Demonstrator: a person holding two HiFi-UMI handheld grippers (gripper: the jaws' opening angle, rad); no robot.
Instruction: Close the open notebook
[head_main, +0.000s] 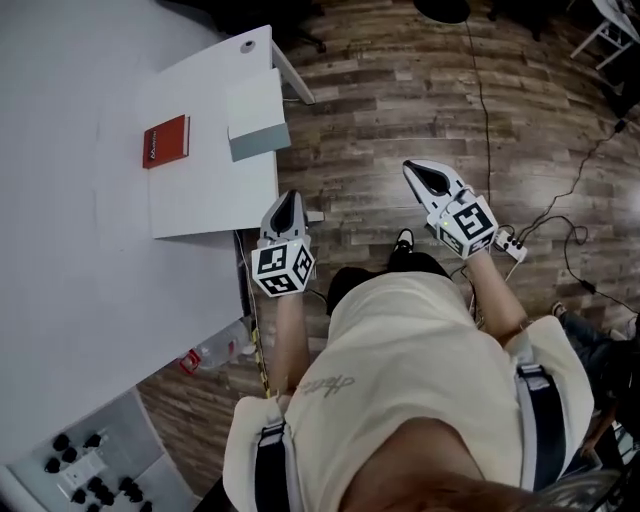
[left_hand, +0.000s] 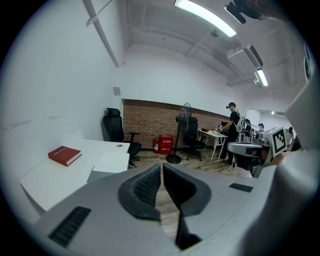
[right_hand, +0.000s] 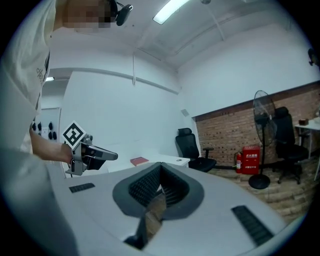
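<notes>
Red notebook lay shut and flat on the white table, left of a white-topped grey box. Cover had white print, too small to read. L gripper hung off the table's corner over the wood floor, well apart from the notebook, jaws together w/ nothing btwn. R gripper was further right, also closed and empty. Red cabinet by the brick wall bore white characters, not legible.
</notes>
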